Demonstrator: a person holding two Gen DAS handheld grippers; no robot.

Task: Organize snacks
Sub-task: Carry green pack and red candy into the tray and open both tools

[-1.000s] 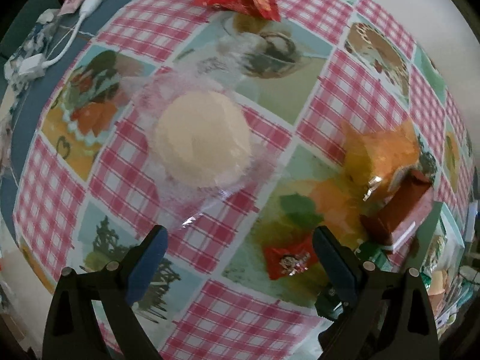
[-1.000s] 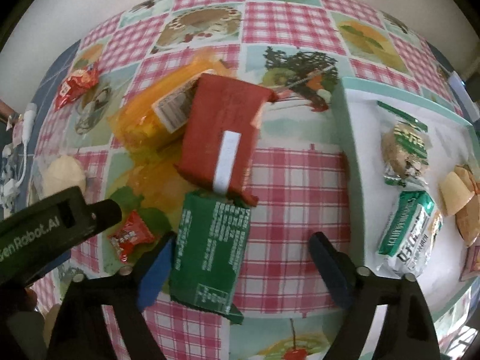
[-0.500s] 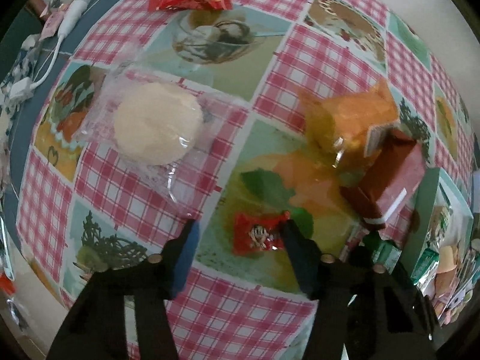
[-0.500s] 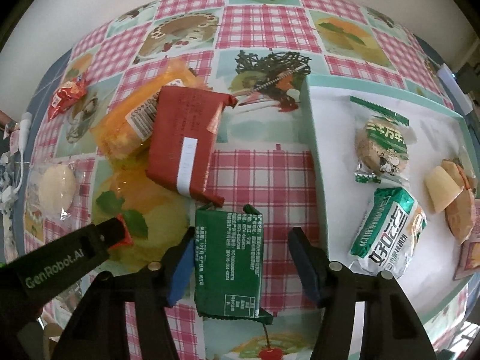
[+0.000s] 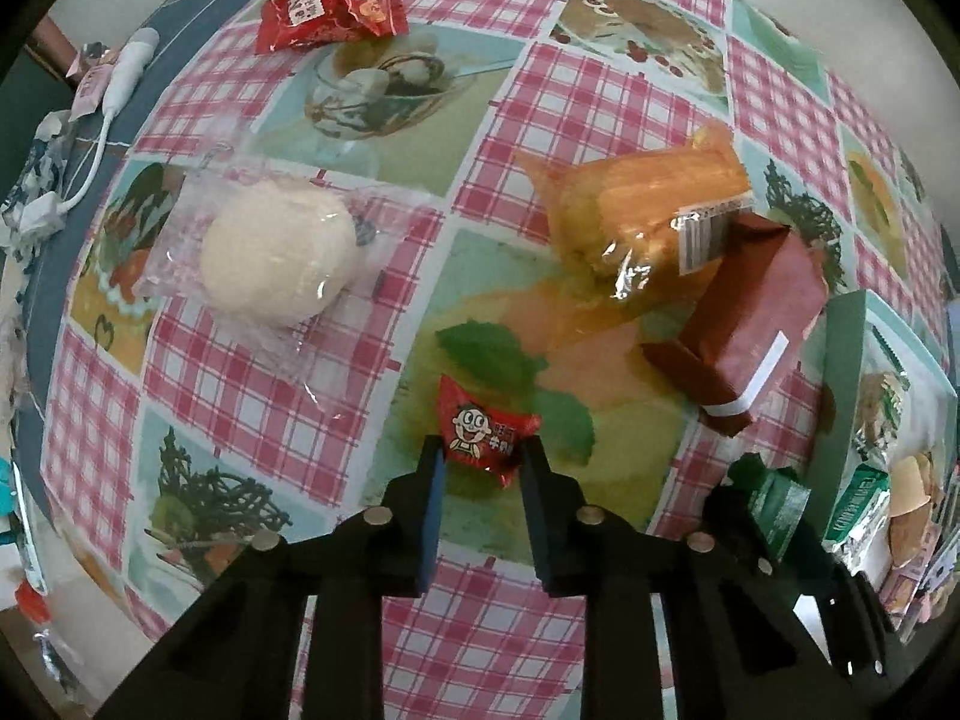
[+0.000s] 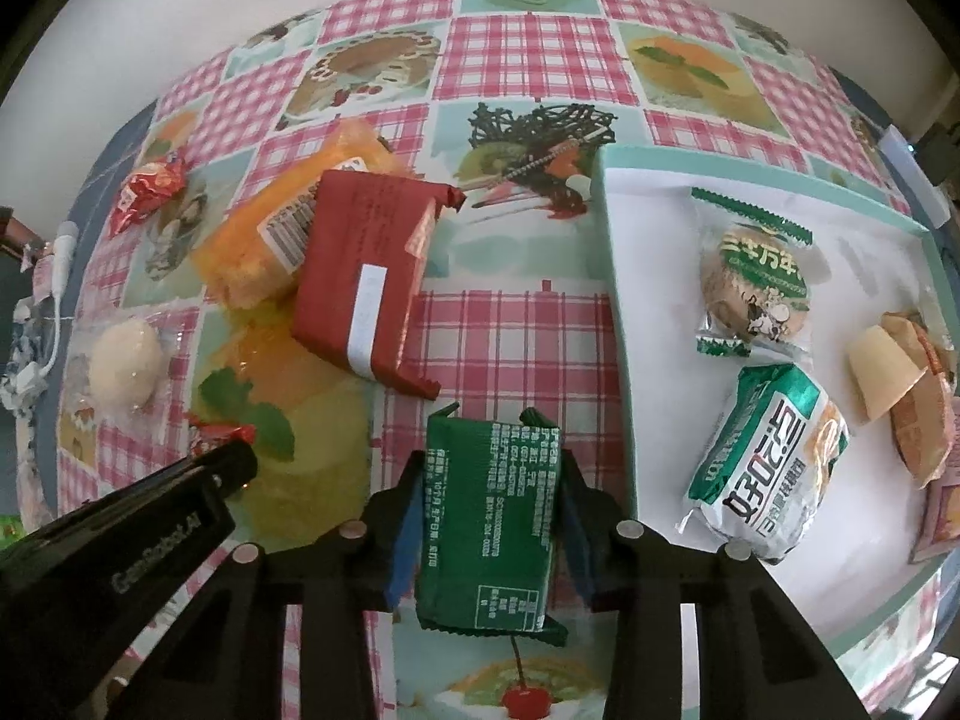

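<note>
Now left gripper [image 5: 483, 450] pinches small red candy [image 5: 483, 439]; right gripper [image 6: 489, 492], jaws just closing, clamps green packet [image 6: 487, 519], long axis along fingers.

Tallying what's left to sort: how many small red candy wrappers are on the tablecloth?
2: one red candy between the left gripper fingers, another red candy at the cloth's far edge. Others may be hidden.
</note>
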